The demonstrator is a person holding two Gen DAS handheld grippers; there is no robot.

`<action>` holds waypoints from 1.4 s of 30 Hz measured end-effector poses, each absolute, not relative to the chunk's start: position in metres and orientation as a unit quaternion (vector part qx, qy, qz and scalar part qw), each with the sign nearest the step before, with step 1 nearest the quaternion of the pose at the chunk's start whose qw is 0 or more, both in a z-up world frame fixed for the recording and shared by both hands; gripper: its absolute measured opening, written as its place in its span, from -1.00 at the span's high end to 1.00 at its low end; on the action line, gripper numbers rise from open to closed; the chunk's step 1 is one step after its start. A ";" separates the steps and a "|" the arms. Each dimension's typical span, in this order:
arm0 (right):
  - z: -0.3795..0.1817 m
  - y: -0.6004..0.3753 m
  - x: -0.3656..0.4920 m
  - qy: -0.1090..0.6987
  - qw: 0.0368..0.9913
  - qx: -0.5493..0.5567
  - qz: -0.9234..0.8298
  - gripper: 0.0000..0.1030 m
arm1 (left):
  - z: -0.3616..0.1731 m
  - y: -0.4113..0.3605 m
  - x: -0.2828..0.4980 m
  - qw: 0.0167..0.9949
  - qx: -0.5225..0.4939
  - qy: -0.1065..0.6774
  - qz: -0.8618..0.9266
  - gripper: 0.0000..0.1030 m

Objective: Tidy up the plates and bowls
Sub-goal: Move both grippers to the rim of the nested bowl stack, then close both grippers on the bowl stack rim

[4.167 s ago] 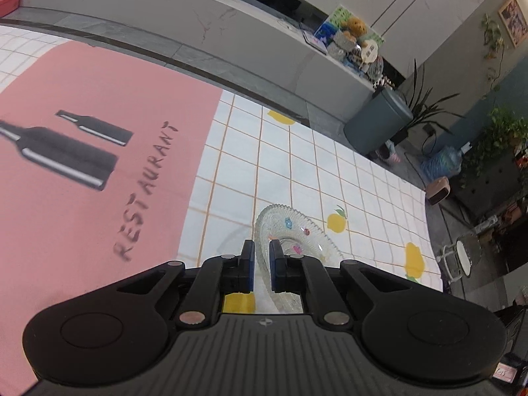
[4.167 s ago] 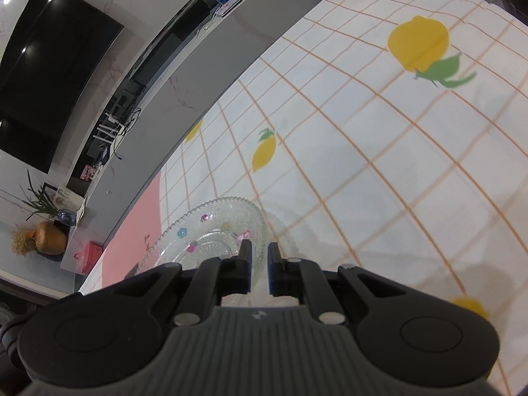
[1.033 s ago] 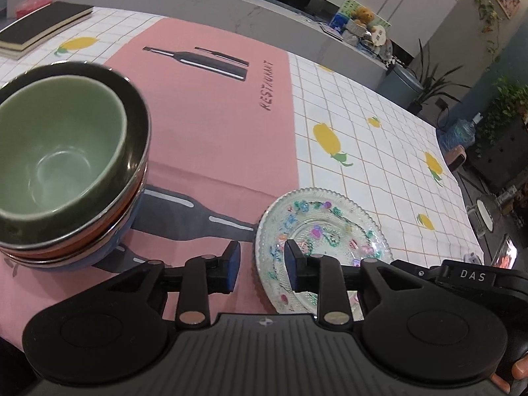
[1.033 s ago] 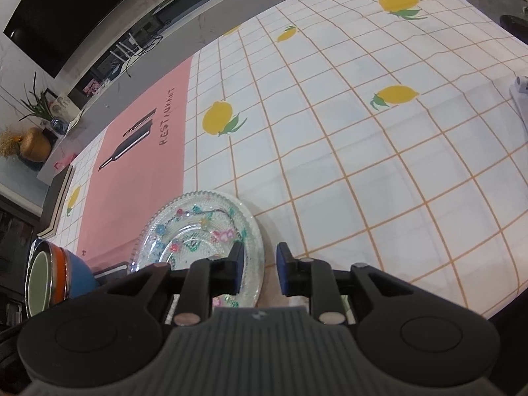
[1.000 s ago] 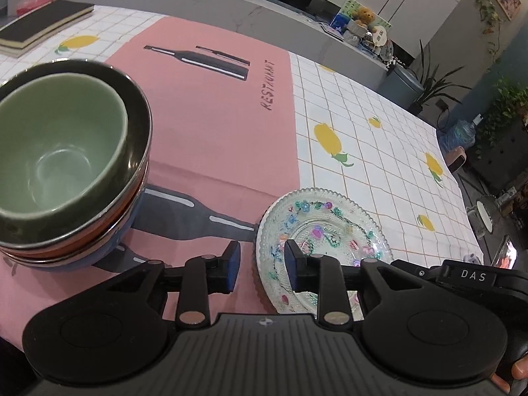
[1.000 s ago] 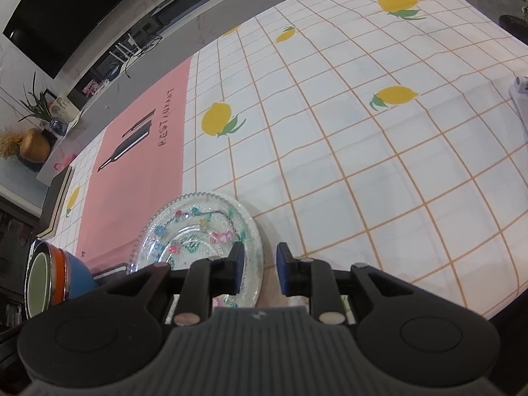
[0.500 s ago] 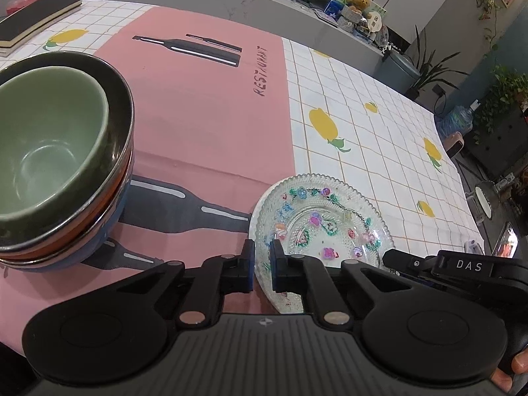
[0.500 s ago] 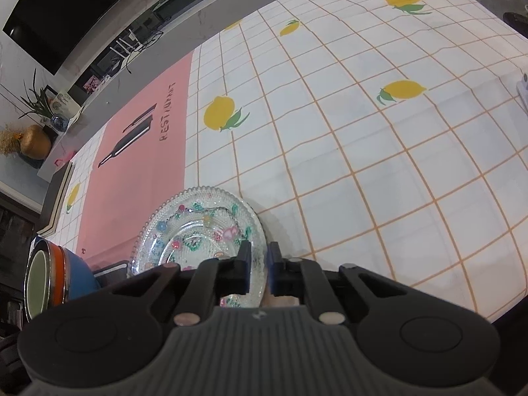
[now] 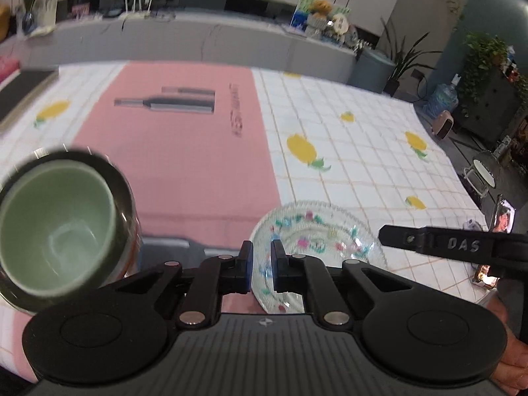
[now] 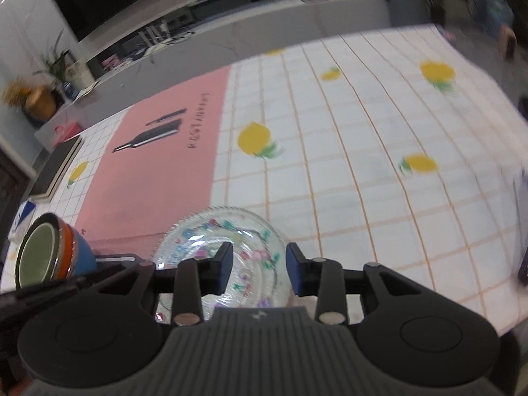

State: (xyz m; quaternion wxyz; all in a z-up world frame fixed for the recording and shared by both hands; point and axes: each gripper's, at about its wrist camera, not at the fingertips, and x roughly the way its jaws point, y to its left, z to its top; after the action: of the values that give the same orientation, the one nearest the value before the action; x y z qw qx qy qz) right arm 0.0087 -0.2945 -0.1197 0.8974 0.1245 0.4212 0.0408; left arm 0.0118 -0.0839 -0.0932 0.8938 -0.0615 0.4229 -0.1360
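A clear glass plate [image 9: 323, 234] with a coloured flower pattern lies near the table's front edge, partly over the pink mat [image 9: 184, 151]. My left gripper [image 9: 261, 257] is shut on the plate's left rim, which shows between its blue pads. My right gripper [image 10: 259, 264] hovers over the same plate [image 10: 214, 231]; its jaws are opening and the pads stand apart, clear of the glass. One finger [image 9: 429, 241] of the right gripper reaches in beside the plate's right rim. A stack of bowls [image 9: 56, 231] stands to the left, green inside dark, over orange and blue [image 10: 43, 254].
A black book [image 10: 56, 168] lies at the table's far left corner. The lemon-print checked cloth [image 10: 346, 181] covers the table to the right, and a dark object [image 10: 523, 270] sits at its right edge. A grey counter [image 9: 198, 43] runs behind the table.
The left jaws closed on the plate's rim. The right jaws closed on it, then sprang apart. Both hands rose and rolled, so more of the table shows.
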 end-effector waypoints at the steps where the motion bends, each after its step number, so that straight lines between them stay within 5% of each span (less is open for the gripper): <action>1: -0.116 -0.290 0.009 0.418 0.899 0.117 0.046 0.24 | -0.088 -0.082 0.011 0.898 -0.059 0.415 -0.137 0.78; 12: -0.090 -0.246 0.022 0.426 0.894 0.105 0.095 -0.19 | -0.035 -0.045 0.006 0.929 -0.036 0.354 -0.104 0.49; 28: -0.091 -0.162 0.052 0.497 0.849 0.101 0.149 -0.44 | -0.024 0.067 0.012 0.920 -0.095 0.381 -0.001 -0.21; 42: -0.127 -0.113 0.075 0.572 0.785 0.159 0.174 -0.48 | -0.068 0.090 0.017 0.874 -0.143 0.464 -0.005 -0.26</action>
State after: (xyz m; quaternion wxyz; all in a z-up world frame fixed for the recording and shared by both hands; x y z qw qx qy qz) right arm 0.0750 -0.1126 -0.1272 0.7852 0.1589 0.5725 0.1745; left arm 0.0167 0.0903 -0.0681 0.8741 -0.1425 0.4643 -0.0046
